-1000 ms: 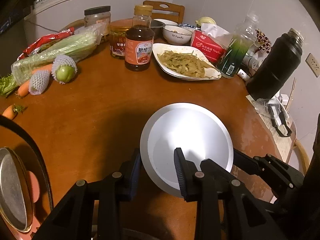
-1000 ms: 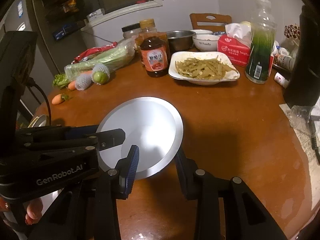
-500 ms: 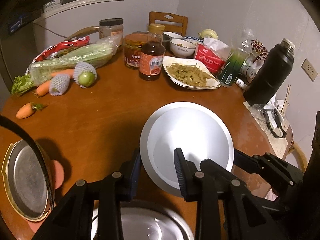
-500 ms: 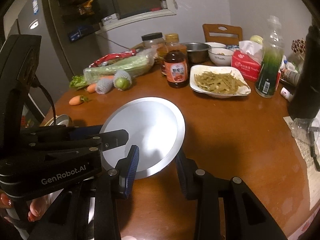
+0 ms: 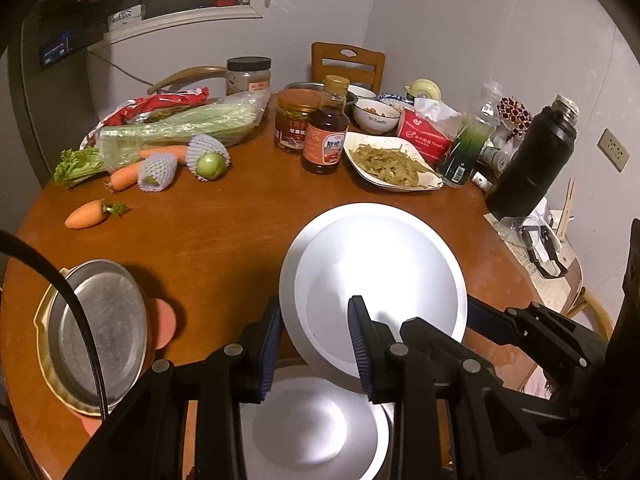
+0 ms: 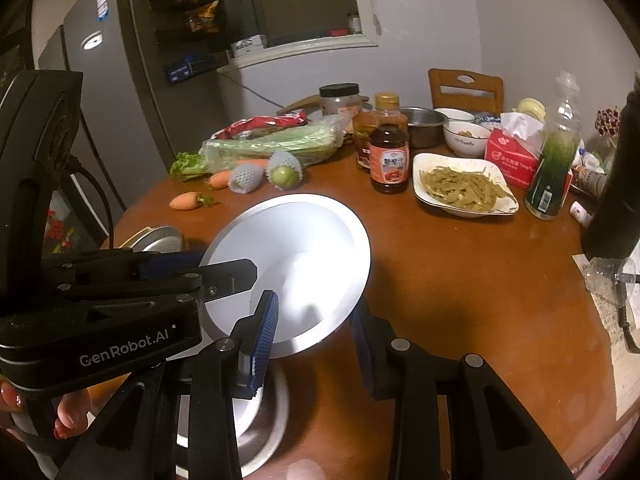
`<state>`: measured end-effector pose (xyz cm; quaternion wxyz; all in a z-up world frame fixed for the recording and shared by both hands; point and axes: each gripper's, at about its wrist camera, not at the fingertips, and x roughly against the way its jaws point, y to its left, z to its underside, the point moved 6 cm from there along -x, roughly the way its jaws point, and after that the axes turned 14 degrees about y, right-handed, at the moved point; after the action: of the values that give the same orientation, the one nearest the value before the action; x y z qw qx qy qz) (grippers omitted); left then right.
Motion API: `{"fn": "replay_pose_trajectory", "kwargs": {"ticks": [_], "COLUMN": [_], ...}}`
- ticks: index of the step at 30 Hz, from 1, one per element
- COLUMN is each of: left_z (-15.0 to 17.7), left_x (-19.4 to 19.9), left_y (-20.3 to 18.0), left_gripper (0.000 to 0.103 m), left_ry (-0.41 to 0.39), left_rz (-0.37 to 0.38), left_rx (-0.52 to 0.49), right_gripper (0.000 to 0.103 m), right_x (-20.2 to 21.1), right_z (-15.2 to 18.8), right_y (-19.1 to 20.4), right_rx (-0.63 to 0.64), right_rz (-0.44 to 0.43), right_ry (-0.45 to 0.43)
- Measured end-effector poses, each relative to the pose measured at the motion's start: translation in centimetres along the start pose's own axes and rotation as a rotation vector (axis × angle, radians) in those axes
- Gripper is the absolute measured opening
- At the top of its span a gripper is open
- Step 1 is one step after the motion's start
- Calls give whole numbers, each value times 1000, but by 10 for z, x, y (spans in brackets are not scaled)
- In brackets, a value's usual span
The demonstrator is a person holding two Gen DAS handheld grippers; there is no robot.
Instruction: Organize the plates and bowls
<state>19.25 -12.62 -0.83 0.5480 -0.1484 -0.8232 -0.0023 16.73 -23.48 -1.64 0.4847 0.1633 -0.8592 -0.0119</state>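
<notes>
A round silver-white plate [image 5: 372, 280] hangs tilted above the brown table [image 5: 208, 240], held from two sides. My left gripper [image 5: 316, 344] is shut on its near rim. My right gripper [image 6: 314, 332] is shut on the rim on the plate's [image 6: 296, 256] other side, and it shows in the left wrist view as black fingers [image 5: 500, 320] at the right. Under the lifted plate, at the table's near edge, lies a second metal plate [image 5: 312, 428], partly hidden by the fingers; the right wrist view catches that second plate [image 6: 260, 412] too.
A gold-rimmed metal pan [image 5: 96, 336] sits on a pink mat at the left. Further back stand a dish of food [image 5: 392, 164], a white bowl [image 5: 376, 118], a steel bowl [image 6: 424, 120], a sauce bottle [image 5: 326, 136], vegetables [image 5: 172, 132] and a black flask [image 5: 532, 160]. A hand [image 6: 68, 412] grips the left tool.
Both grippers have risen and drawn back toward the near edge with the plate between them. The second plate and the gold-rimmed pan have come into view below.
</notes>
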Motion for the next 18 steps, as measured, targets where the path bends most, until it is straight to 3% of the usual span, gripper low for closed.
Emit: {"fn": "replay_pose_trajectory", "kwargs": {"ticks": [18], "left_z": [32], "left_x": [33], "left_y": [23], "left_gripper": [33], "left_ry": [-43], "left_rz": [-17], "left_rx": [21], "right_gripper": [38], "right_x": [16], "right_z": [10], "right_y": [44], "right_rx": [63], "right_rz": [-1], "right_ry": [-23]}}
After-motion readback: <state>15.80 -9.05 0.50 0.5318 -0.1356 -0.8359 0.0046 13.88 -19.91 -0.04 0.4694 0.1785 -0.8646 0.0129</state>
